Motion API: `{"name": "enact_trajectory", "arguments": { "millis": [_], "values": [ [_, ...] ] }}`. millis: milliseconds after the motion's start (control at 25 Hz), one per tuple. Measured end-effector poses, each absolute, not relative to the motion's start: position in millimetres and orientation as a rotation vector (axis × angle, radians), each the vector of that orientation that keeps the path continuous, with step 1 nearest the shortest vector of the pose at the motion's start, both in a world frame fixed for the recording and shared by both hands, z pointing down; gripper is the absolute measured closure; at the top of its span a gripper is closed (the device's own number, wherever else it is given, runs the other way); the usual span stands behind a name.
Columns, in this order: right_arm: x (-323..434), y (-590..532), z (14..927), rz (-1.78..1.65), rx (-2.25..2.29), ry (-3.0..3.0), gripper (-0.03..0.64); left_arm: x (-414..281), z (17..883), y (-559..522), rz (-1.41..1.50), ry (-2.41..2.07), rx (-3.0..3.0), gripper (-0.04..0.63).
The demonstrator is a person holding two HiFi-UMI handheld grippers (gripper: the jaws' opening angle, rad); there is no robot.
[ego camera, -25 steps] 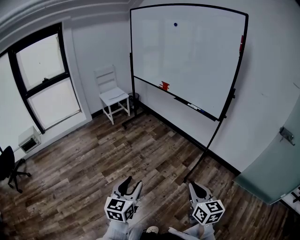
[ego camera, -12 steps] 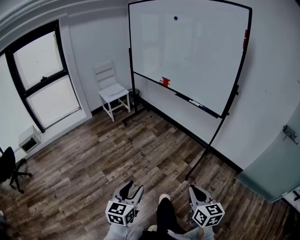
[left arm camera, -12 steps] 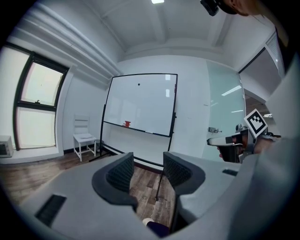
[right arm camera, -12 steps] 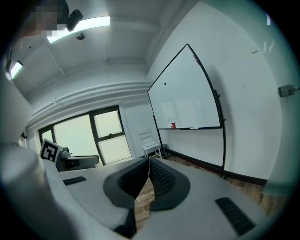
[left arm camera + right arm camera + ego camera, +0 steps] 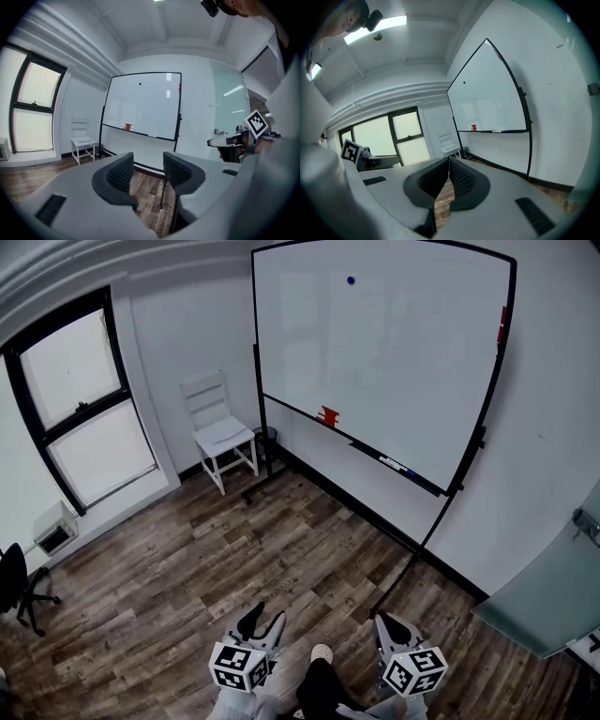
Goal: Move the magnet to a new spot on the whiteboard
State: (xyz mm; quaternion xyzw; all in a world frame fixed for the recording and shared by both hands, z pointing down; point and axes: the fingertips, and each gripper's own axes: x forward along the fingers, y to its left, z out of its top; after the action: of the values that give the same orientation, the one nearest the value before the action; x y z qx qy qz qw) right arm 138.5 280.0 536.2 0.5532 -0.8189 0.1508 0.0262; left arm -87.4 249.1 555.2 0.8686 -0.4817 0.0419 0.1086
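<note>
You held both tools low in front of you over the brown wood-plank floor (image 5: 187, 559), well apart from the large black-framed whiteboard (image 5: 412, 362) that stood on its black stand against the white wall. The small dark round magnet (image 5: 351, 280) sat high on the board, near the top edge and left of the middle, far from either tool. Your left tongs (image 5: 263, 615) stood open: in the left gripper view the two dark ribbed pads (image 5: 121, 172) were clearly parted, with only floor showing in the gap and nothing held. Your right tongs (image 5: 384, 622) were closed and empty, and in the right gripper view the pads (image 5: 459, 178) met at their tips. Both gripper views looked toward the board, where the magnet showed as a tiny dot. On the board's tray sat a small red object (image 5: 329, 414) toward the left end, with a few markers (image 5: 394, 464) lying further right, and a narrow red piece (image 5: 502, 324) clung to the right side of the frame. A white wooden chair (image 5: 218, 427) stood against the wall just left of the board, near a black-framed window (image 5: 84, 409).
</note>
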Motion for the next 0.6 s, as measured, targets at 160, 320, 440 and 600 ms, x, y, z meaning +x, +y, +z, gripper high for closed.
{"name": "enact_trajectory", "arguments": {
  "millis": [160, 320, 440, 600],
  "values": [
    [147.3, 236.5, 531.6, 0.463, 1.705, -2.533, 0.589, -79.3, 548.0, 207.0, 0.115, -1.427, 2.559, 0.403],
    [149.7, 193.5, 524.1, 0.452, 1.671, -2.554, 0.589, -72.9, 541.4, 165.1, 0.103, -1.445, 2.550, 0.403],
    [152.9, 163.9, 517.8, 0.448, 1.663, -2.564, 0.589, -67.9, 536.6, 136.4, 0.098, -1.449, 2.545, 0.403],
    [162.9, 127.7, 511.3, 0.440, 1.656, -2.570, 0.589, -57.6, 530.8, 102.2, 0.090, -1.454, 2.545, 0.403]
  ]
}}
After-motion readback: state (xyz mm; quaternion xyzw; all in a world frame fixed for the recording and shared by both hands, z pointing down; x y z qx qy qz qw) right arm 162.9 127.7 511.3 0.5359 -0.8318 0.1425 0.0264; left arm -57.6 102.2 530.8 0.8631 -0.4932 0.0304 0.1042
